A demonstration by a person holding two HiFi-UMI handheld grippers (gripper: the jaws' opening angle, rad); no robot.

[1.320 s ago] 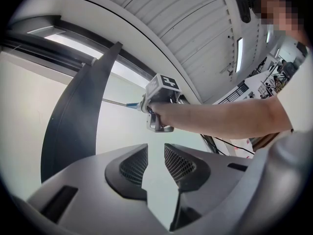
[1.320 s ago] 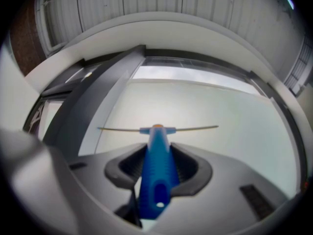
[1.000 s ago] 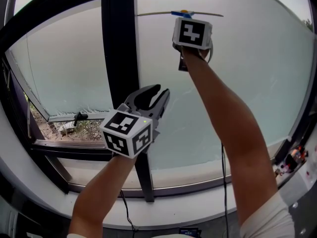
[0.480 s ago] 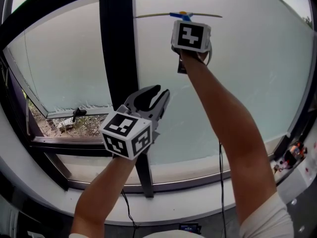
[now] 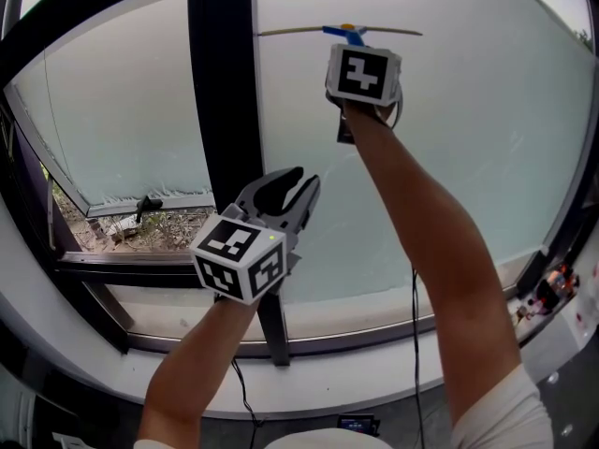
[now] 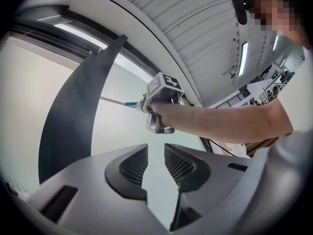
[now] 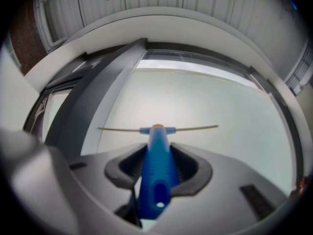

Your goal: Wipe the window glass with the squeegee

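The squeegee [image 5: 348, 32] has a blue handle and a long thin blade lying level against the frosted window glass [image 5: 468, 138], high on the big right pane. My right gripper [image 5: 354, 45] is raised at arm's length and shut on the blue handle [image 7: 156, 170], which runs out between the jaws to the blade [image 7: 195, 128]. My left gripper [image 5: 309, 178] hangs lower, in front of the black mullion [image 5: 223, 101]. Its jaws stand a narrow gap apart with nothing between them [image 6: 155, 153]. In the left gripper view the right gripper [image 6: 139, 103] and the squeegee [image 6: 117, 102] show up ahead.
The black mullion splits the window into two panes. At lower left is a window handle [image 5: 147, 202] with gravel and plants behind it. A white sill [image 5: 374, 340] runs below the glass. A cable [image 5: 416, 344] hangs by my right arm. Small objects sit at the right edge [image 5: 552, 283].
The squeegee and my right gripper have come down the glass very slightly. My left gripper has hardly moved.
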